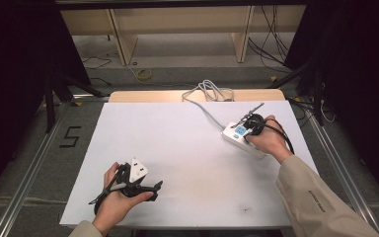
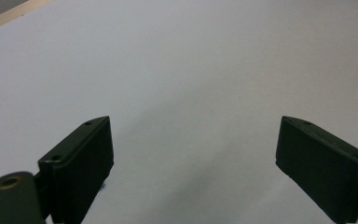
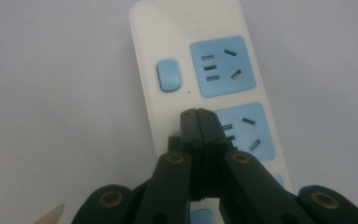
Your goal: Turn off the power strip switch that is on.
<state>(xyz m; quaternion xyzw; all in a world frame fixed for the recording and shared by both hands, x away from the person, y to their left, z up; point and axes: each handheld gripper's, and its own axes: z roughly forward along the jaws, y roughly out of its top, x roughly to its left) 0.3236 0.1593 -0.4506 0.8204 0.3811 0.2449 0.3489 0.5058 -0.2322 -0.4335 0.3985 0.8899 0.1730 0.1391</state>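
A white power strip with blue socket faces lies at the right of the white table. My right gripper is held down on it by a hand. In the right gripper view the right gripper is shut with nothing between its jaws. Its tips rest on the strip just left of the second blue socket and below the blue switch. Near the front left, my left gripper lies low in the other hand. It stands open over bare white surface.
The strip's grey cable runs to a loose coil at the table's back edge. A wooden shelf unit and floor cables stand beyond. Black stands flank both sides. A small dark smudge marks the front right.
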